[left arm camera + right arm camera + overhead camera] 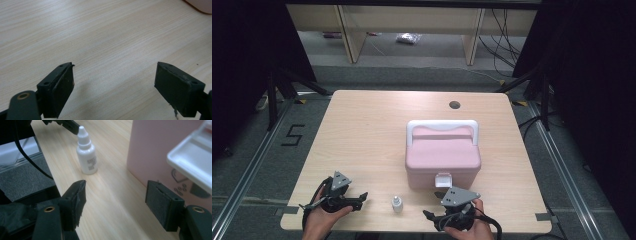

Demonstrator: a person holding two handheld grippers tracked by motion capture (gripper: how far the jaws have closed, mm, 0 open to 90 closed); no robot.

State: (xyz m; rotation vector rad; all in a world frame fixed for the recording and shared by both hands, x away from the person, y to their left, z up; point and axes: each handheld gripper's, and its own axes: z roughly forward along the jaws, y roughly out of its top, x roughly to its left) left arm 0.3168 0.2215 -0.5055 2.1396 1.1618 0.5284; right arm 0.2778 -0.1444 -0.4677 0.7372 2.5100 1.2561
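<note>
Fingers of both grippers spread, empty. Dropper bottle (397,203) upright between left gripper (360,198) and right gripper (428,216), front of pink box (442,159). Roughly equidistant; right gripper's camera faces it.

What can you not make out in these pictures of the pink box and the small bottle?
- Inside of the pink plastic box: hidden by its shut lid, high view.
- Label print on the small white dropper bottle: too small, right gripper view.
- Box's white latch: blurred, cut by the right edge.

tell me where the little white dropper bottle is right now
In the high view the dropper bottle stands near the table's front edge, between both hands, just front-left of the pink box.
</note>
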